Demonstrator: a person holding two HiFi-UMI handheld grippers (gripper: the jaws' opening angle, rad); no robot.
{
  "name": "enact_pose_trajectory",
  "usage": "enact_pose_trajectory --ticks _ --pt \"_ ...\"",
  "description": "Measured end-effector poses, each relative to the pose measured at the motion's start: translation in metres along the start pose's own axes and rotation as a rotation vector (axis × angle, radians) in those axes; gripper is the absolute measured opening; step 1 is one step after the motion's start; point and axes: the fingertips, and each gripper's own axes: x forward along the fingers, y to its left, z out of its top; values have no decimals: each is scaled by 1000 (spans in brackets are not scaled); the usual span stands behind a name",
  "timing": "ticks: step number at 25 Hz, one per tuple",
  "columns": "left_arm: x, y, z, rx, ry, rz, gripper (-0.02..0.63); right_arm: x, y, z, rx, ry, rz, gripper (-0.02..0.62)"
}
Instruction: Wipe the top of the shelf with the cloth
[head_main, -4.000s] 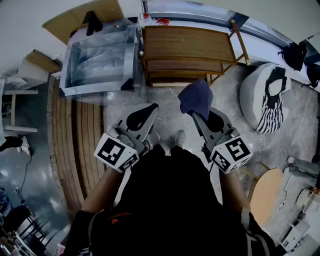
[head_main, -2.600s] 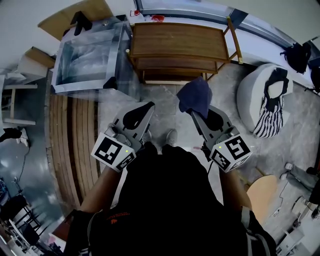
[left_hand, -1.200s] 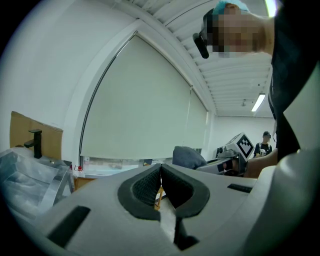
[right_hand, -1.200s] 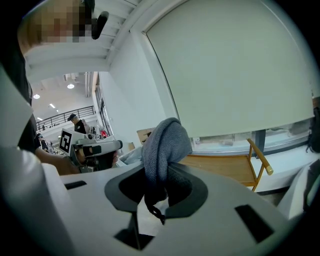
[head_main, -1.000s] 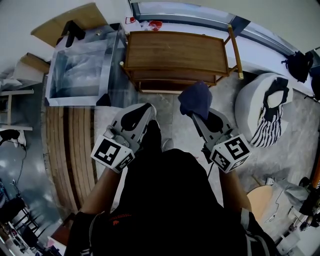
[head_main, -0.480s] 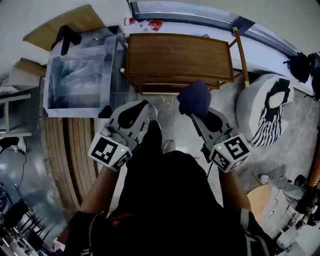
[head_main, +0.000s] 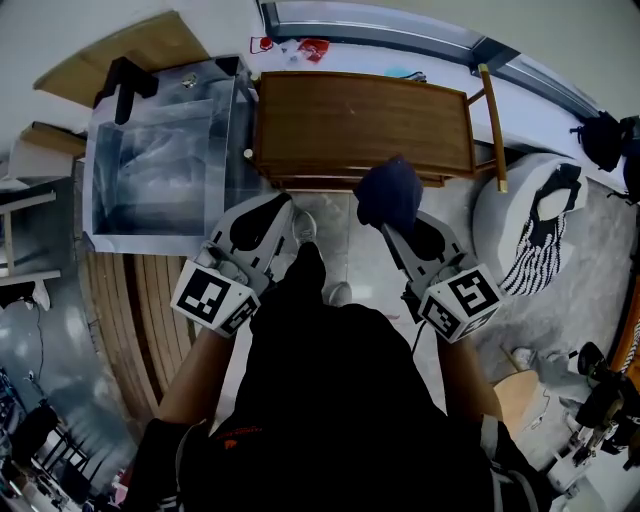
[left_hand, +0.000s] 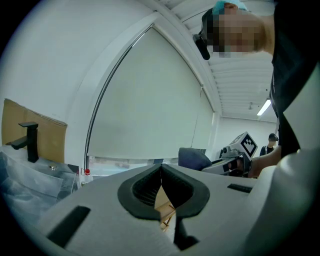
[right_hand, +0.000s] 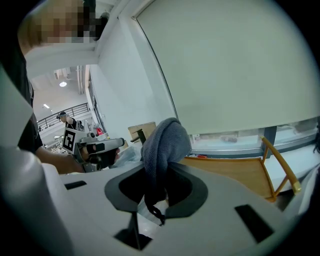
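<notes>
Head view | right tongs (head_main: 386, 227) pinch cloth (head_main: 390, 190) | left tongs (head_main: 282, 204) closed, empty | shelf (head_main: 360, 120) front part-hidden

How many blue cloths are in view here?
1. The blue cloth is clamped in the jaws of the right gripper, near the wooden shelf. The left gripper, jaws shut, holds none; others may be hidden.

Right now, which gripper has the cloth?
The right gripper: its jaws are shut on the dark blue cloth. The left gripper is shut with nothing between its jaws.
</notes>
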Motion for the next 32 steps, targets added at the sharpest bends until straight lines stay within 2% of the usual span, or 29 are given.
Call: enact_pose_trajectory --ticks 10,22,32 --pt "21 48 12 21 18 -4 20 46 -17 30 -8 9 -9 78" --pt "43 100 32 1 24 -39 18 103 -26 66 -11 24 -29 77" --pt "49 141 38 -8 19 -38 18 145 -30 82 -19 37 -39 77"
